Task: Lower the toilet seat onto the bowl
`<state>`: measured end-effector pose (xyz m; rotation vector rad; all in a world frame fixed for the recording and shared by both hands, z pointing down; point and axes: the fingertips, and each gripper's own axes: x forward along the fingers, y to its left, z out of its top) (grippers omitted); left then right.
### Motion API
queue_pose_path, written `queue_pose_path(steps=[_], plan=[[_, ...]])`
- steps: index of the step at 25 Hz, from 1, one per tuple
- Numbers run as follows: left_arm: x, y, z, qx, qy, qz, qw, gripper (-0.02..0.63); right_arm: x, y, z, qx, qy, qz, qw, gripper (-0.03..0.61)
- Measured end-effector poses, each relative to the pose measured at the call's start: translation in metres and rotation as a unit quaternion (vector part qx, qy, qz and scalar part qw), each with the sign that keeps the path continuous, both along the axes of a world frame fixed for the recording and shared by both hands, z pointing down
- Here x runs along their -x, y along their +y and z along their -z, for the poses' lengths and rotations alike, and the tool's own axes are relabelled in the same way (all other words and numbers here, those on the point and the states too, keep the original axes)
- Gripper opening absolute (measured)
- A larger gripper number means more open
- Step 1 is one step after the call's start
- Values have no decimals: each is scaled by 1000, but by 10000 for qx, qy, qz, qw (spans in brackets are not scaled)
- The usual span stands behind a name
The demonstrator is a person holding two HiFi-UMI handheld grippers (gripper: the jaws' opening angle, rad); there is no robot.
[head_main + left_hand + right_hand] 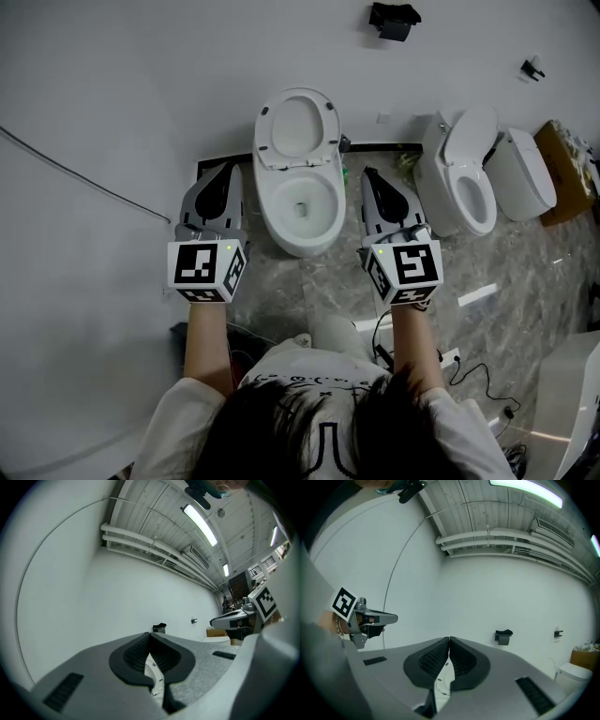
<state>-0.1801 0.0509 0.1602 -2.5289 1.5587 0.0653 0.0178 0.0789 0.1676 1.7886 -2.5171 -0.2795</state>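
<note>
A white toilet stands against the wall in the middle of the head view. Its seat (296, 128) is raised, leaning back toward the wall above the open bowl (300, 204). My left gripper (228, 169) is at the bowl's left side and my right gripper (367, 173) at its right, both a short way off the toilet and pointing at the wall. In the left gripper view the left gripper (149, 635) has its jaws pressed together with nothing held. The right gripper (449, 640) is likewise shut and empty. A sliver of white toilet shows below each pair of jaws.
A second toilet (461, 173) and another white unit (521, 174) stand to the right, with a cardboard box (565, 171) beyond. A black holder (394, 21) hangs on the wall. A thin cable (75, 173) runs along the left wall. Cords (473, 375) lie on the floor.
</note>
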Motion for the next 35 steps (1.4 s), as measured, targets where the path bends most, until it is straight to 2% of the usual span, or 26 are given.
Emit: queue_pose_path(steps=[8,14,20,27,29,30,31,35], plan=[[-4,-51,-13,139,-80,21,9999,9,-5,-53,-13,157,-44,-8,9999,28],[-18,-105,-33,370,-110,69,9992,9,-22,-110,-27,299,-312,142,9990,29],[-45,-181,-42,458,-297,169,9984,9,-46,-190,-39,499,-324,329,9977,29],[-65,-274,-59,796,-123,305,9963,14,-66,-295,-52,750,-88,649,9950,34],[-73,-298,-64,865,-109,230,9959,80,-69,-322,-59,829,-24,776,9935,64],[-77,-309,-67,898,-127,216,9956,120,-69,-336,-63,879,9,857,9924,121],[-79,-319,-70,933,-153,226,9953,127,-68,-348,-67,934,38,931,9913,155],[-86,-357,-85,1118,-248,302,9930,127,-67,-391,-83,1139,66,1182,9864,155]])
